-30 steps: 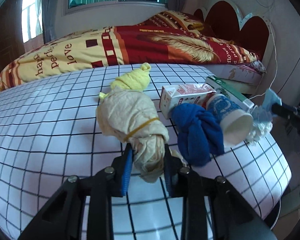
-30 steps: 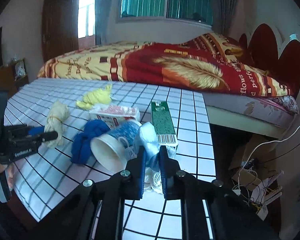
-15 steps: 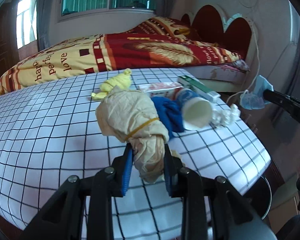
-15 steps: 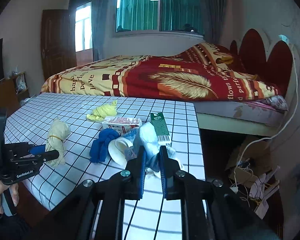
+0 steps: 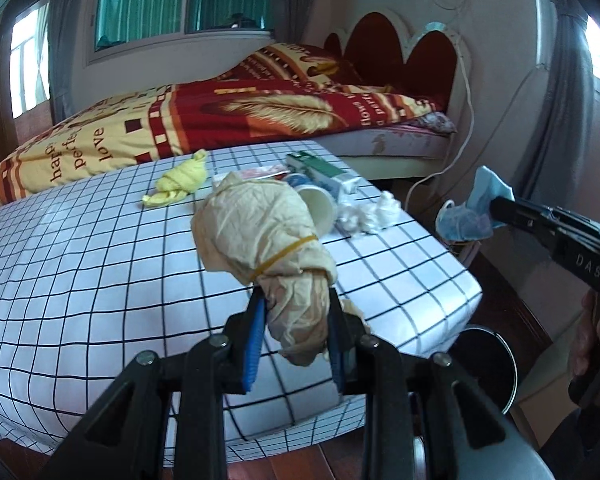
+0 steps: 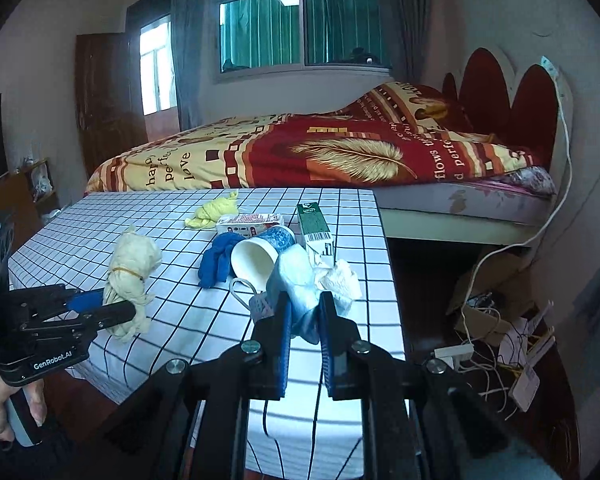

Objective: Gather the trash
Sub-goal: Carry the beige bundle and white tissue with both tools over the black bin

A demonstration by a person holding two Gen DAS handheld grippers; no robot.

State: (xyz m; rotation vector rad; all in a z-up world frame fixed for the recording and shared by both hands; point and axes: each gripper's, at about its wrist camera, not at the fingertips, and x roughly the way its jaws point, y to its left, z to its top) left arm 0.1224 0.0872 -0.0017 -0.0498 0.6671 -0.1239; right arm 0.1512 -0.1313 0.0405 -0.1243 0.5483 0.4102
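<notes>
Beige bundle (image 5: 260, 236) & blue mask (image 6: 300, 284) getting clamped, 1 per gripper.
Left gripper (image 5: 296, 344), right gripper (image 6: 305, 332) carrying; approx 6 bits lying at table's (image 5: 80, 280) 1 o'clock, bin (image 5: 488, 364) at 4.

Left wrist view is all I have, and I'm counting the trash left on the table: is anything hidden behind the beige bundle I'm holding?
Observer: Yes. Behind your beige bundle, a blue cloth lies beside the paper cup.
Operator: How is the right gripper's hold on the mask?
Observer: The right gripper is shut on the blue mask; one ear loop hangs loose beside it.
</notes>
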